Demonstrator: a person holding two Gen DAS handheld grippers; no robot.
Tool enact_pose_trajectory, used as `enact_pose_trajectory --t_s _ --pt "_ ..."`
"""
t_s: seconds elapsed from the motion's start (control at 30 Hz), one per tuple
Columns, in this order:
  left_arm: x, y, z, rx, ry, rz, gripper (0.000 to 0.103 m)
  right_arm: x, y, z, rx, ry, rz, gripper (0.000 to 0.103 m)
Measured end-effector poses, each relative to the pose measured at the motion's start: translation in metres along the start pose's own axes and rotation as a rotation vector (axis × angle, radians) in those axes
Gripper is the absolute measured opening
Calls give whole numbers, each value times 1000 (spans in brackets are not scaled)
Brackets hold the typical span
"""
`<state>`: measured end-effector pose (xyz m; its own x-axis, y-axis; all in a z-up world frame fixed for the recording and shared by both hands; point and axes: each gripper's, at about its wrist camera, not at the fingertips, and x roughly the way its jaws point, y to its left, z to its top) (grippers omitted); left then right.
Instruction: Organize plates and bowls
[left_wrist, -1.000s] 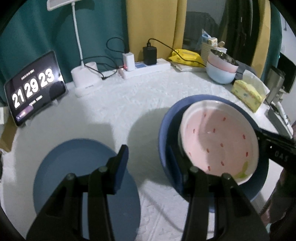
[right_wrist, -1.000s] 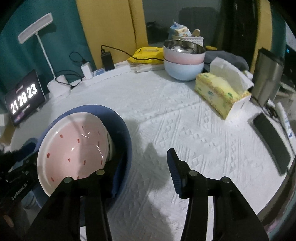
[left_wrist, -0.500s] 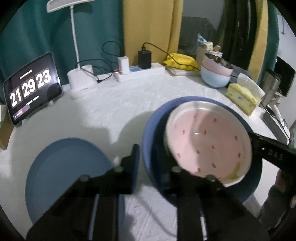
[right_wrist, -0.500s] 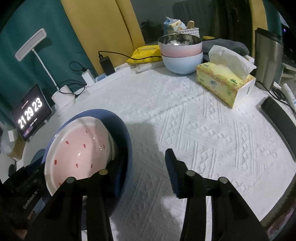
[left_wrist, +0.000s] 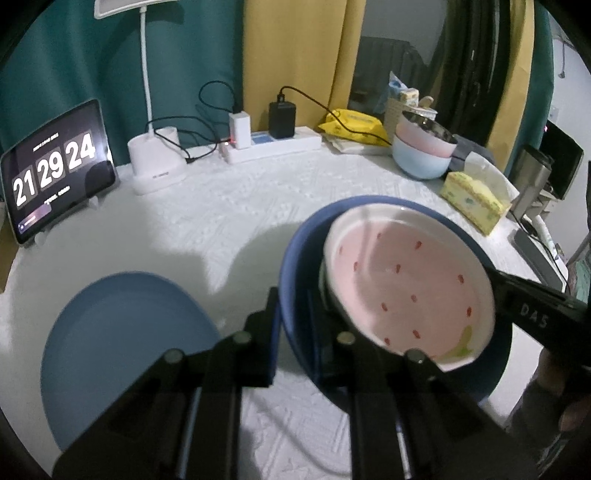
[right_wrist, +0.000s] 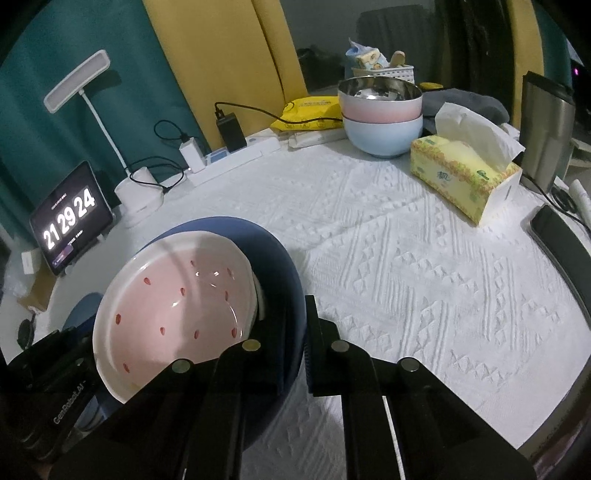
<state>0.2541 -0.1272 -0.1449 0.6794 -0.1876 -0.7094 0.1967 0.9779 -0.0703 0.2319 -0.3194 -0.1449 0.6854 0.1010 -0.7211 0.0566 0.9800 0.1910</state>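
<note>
- Pink round ceramic plate with red speckles (left_wrist: 402, 291): left wrist view, lying tilted inside a dark blue round bowl-shaped plate (left_wrist: 295, 266), which sits on the desk with the white embossed cloth (left_wrist: 229, 206).
- Left tool (left_wrist: 291, 317): jaws pinched on the near-left rim of the dark blue plate, one finger outside the rim, one inside.
- Right tool, same view (left_wrist: 495, 284): a black finger comes in from the right and meets the far rim of the two plates.
- Flat light blue round plate (left_wrist: 122, 354): on the cloth to the left, apart from the stack.
- Stacked pink and pale blue bowls (left_wrist: 424, 147): far right of the desk, beside a yellow tissue box (left_wrist: 472, 203).
- Tablet clock (left_wrist: 55, 173), white desk lamp (left_wrist: 155, 162), white power strip (left_wrist: 273, 147): along the far edge.
- Right wrist view: right tool (right_wrist: 304, 332) has just been closing and now clamps the dark blue plate's right rim (right_wrist: 288, 280); the pink plate (right_wrist: 173, 310) leans inside it.
- Left tool (right_wrist: 55, 373), same view: black body at lower left against the plates.
- Black phone (right_wrist: 561, 247): at the desk's right edge.
</note>
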Motion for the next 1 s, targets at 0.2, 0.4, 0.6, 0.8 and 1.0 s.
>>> enact_pose_trajectory --t_s 0.2,0.4,0.6,0.8,1.0 --pt "-2 -1 -1 -1 5 -17 12 -8 -1 2 19 -14 12 9" --pt "-7 -1 -1 -5 -8 -29 12 -17 1 3 15 -31 5 9" --pt "-15 2 0 -13 -18 -34 12 -24 6 4 15 -39 9 9" --pt "-26 9 3 -16 -40 -38 12 -35 16 8 2 -62 11 9" --pt "-35 17 4 -22 -60 -41 12 -43 27 10 -8 -77 15 9"
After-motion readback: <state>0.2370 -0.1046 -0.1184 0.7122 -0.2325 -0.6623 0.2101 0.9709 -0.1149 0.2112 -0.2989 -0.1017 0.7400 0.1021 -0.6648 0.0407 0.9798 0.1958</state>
